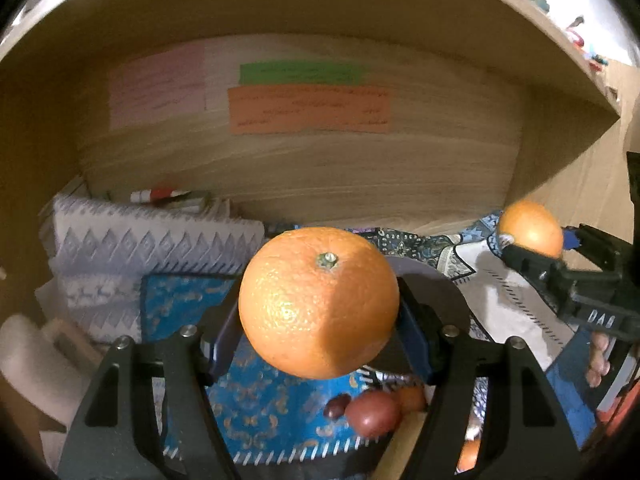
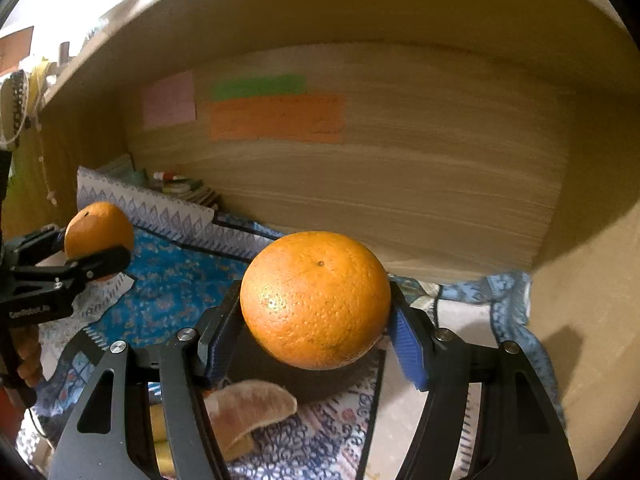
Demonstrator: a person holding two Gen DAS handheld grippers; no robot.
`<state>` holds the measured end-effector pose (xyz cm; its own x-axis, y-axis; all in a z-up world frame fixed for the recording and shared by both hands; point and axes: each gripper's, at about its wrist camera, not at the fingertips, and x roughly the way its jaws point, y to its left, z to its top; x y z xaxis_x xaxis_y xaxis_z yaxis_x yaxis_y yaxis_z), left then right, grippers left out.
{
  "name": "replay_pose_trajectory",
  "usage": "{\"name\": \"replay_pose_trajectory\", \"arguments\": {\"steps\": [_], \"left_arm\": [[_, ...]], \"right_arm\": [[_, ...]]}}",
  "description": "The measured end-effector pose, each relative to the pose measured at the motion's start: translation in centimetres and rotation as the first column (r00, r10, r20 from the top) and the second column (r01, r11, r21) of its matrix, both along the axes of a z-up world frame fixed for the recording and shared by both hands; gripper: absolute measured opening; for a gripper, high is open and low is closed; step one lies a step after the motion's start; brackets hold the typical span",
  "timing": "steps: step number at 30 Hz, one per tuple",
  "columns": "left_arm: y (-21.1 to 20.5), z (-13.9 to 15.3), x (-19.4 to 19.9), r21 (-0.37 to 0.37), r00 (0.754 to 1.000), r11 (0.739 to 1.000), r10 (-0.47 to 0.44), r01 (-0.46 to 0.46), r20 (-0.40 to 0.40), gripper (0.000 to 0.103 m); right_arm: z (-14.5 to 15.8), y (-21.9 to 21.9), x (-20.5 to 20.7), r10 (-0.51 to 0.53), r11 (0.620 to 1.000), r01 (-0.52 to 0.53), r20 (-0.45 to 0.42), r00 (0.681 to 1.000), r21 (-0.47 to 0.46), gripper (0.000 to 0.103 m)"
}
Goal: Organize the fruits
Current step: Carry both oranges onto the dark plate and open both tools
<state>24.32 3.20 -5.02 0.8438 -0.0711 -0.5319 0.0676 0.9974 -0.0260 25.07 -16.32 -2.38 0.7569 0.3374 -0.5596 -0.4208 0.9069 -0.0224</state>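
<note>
- Nearest in the left wrist view: left gripper clamped on an orange, pads pressing both sides, stem end up, fruit lifted clear of the cloth.
- Just below it: blue patterned cloth with a dark red round fruit and a small dark one touching it on the left.
- Right of that, further out: right gripper closed on a second orange, also off the surface.
- Nearest in the right wrist view: same second orange pinched between blue pads, a peeled citrus segment lying on the cloth beneath.
- Left mid-distance: folded grey-white patterned textile on the cloth.
- Far: wooden back wall with pink, green and orange paper notes; writing too blurred to read.
</note>
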Motion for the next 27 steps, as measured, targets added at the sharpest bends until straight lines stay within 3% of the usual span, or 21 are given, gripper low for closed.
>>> {"name": "replay_pose_trajectory", "arguments": {"steps": [14,23,27], "left_arm": [[-1.0,-3.3,7.7,-0.026,0.992,0.999,-0.03,0.027,-0.124,0.069],[-2.7,-5.5,11.2,0.009,0.976,0.998,-0.064,0.068,-0.207,0.069],[-3.2,-6.5,12.9,-0.015,0.962,0.996,-0.093,0.093,-0.257,0.069]], "right_arm": [[-3.9,-0.4,7.0,-0.04,0.999,0.036,-0.135,0.99,-0.026,0.064],[-5.8,-0.8,9.7,-0.054,0.997,0.042,-0.196,0.979,-0.063,0.064],[-6.9,-0.9,10.8,-0.05,0.997,0.034,-0.243,0.969,-0.068,0.064]]}}
